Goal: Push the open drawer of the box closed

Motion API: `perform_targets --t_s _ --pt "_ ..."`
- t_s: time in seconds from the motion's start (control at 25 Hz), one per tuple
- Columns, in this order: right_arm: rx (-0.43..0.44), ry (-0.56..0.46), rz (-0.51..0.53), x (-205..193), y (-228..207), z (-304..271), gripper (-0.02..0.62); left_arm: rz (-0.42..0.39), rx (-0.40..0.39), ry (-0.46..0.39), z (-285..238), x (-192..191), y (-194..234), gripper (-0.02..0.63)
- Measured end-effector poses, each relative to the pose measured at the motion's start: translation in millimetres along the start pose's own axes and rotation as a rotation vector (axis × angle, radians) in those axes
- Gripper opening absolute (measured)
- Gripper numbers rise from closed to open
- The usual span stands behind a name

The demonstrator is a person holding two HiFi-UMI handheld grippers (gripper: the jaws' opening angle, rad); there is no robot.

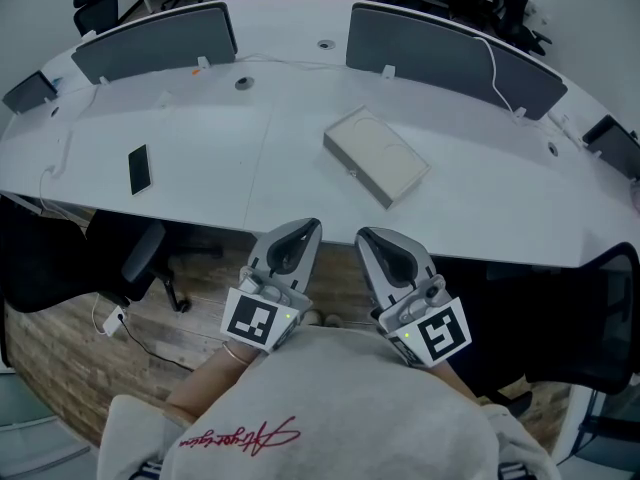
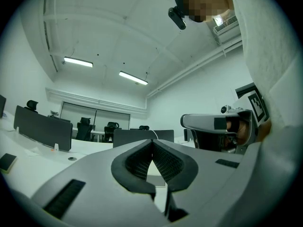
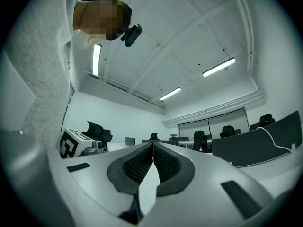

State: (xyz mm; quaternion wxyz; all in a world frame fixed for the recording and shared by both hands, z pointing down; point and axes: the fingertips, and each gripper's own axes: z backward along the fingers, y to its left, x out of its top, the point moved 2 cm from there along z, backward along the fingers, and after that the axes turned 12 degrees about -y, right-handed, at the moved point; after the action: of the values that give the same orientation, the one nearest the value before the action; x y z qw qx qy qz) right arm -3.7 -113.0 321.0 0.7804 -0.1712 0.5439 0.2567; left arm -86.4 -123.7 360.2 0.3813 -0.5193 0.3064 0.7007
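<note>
A flat cream box (image 1: 375, 155) lies askew on the white curved table (image 1: 220, 158), right of the middle. Whether its drawer stands out I cannot tell from this view. Both grippers are held close to the person's chest, short of the table's near edge and well apart from the box. My left gripper (image 1: 305, 228) has its jaws shut with nothing between them, its tips (image 2: 152, 143) meeting. My right gripper (image 1: 368, 235) is beside it, also shut and empty (image 3: 153, 144). The left gripper view shows the right gripper (image 2: 218, 131) alongside.
A black phone (image 1: 139, 169) lies on the table at the left. Grey divider panels (image 1: 155, 40) (image 1: 440, 53) stand along the far side, with a white cable (image 1: 497, 68) over the right one. An office chair (image 1: 140, 258) sits under the near table edge.
</note>
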Motion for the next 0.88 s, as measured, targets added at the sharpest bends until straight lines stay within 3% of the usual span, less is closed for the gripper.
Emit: perform_targets --t_s 0.88 --pt "0.003 -0.005 0.067 5.4 -1.3 7.6 0.018 0.068 -0.025 0.018 -6.7 -4.3 -11.9 0.017"
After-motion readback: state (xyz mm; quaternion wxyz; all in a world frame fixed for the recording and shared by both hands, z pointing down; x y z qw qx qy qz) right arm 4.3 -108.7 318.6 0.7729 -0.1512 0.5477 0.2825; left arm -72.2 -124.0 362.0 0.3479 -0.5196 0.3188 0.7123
